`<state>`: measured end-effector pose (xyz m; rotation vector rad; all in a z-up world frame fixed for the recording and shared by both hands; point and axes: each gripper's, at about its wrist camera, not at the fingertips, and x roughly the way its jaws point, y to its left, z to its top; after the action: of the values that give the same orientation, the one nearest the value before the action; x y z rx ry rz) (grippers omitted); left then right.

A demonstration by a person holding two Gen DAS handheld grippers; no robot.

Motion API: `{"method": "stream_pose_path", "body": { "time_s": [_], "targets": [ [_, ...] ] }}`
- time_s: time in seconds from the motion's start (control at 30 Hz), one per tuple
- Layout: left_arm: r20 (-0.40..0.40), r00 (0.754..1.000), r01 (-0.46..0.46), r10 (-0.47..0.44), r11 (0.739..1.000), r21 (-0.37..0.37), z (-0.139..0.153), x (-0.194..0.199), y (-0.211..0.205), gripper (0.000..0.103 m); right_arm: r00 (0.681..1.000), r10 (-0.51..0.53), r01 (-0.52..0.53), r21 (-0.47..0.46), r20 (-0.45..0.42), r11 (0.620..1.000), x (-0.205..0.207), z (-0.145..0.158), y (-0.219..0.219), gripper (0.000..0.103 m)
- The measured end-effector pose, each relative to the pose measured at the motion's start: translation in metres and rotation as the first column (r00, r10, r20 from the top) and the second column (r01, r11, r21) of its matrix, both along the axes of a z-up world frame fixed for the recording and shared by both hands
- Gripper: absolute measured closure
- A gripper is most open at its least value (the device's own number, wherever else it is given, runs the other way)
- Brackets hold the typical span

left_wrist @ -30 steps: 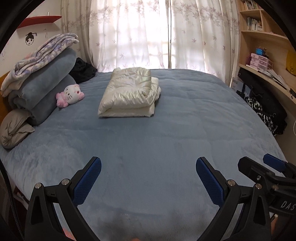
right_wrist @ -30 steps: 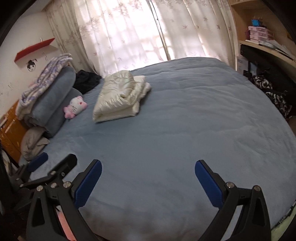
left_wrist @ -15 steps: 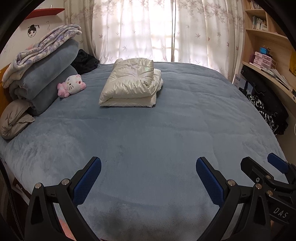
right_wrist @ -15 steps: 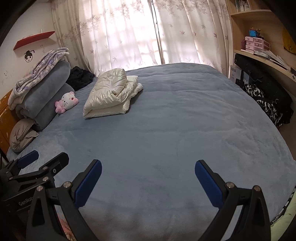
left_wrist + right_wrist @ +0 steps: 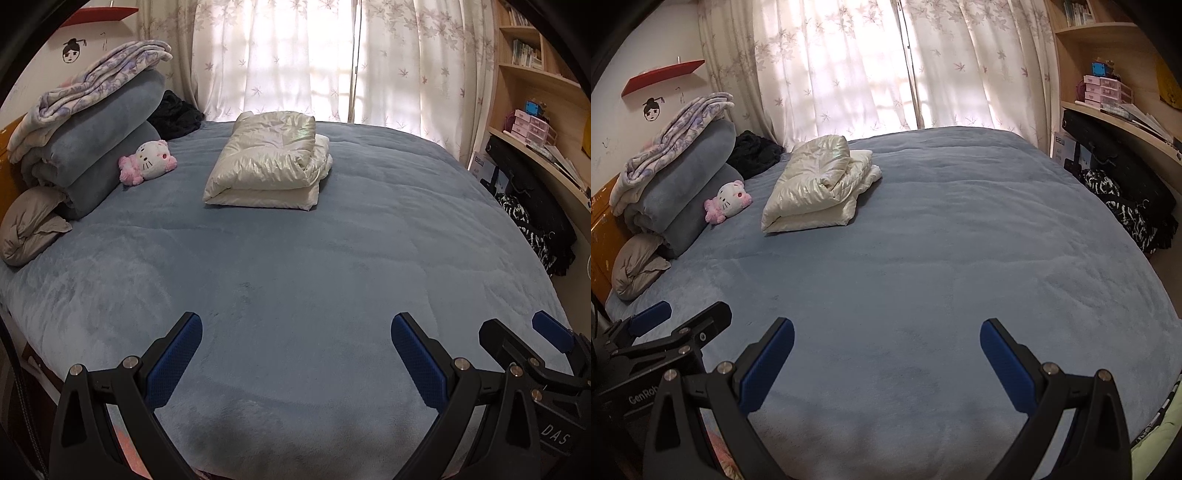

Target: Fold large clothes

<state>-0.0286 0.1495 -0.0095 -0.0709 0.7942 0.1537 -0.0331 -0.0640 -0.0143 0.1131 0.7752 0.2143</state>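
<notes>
Left hand-held gripper (image 5: 295, 345) spread wide and empty, right hand-held gripper (image 5: 886, 350) likewise, both over the blue bed (image 5: 314, 266), cream puffer jacket (image 5: 267, 160) folded well ahead.

- Folded jacket (image 5: 267, 162) on the bed (image 5: 295, 266), far, left of centre.
- Plush toy (image 5: 147, 160) left of the jacket, against stacked blankets (image 5: 92, 147).
- Pillow (image 5: 29, 225) near side of the stack.
- Curtains (image 5: 332, 62) behind the bed.
- Shelves (image 5: 535, 122) at right.
</notes>
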Motion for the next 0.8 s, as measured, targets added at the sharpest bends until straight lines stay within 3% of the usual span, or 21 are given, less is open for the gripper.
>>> {"method": "stream_pose_path", "body": {
  "time_s": [0.8],
  "targets": [
    [-0.019, 1.000, -0.011, 0.011, 1.000, -0.018, -0.0047, -0.0029, 0.0023, 0.002, 1.000, -0.009, 0.009, -0.012, -0.015, 1.000, -0.0054, -0.0005, 0.0078, 0.002]
  ]
}}
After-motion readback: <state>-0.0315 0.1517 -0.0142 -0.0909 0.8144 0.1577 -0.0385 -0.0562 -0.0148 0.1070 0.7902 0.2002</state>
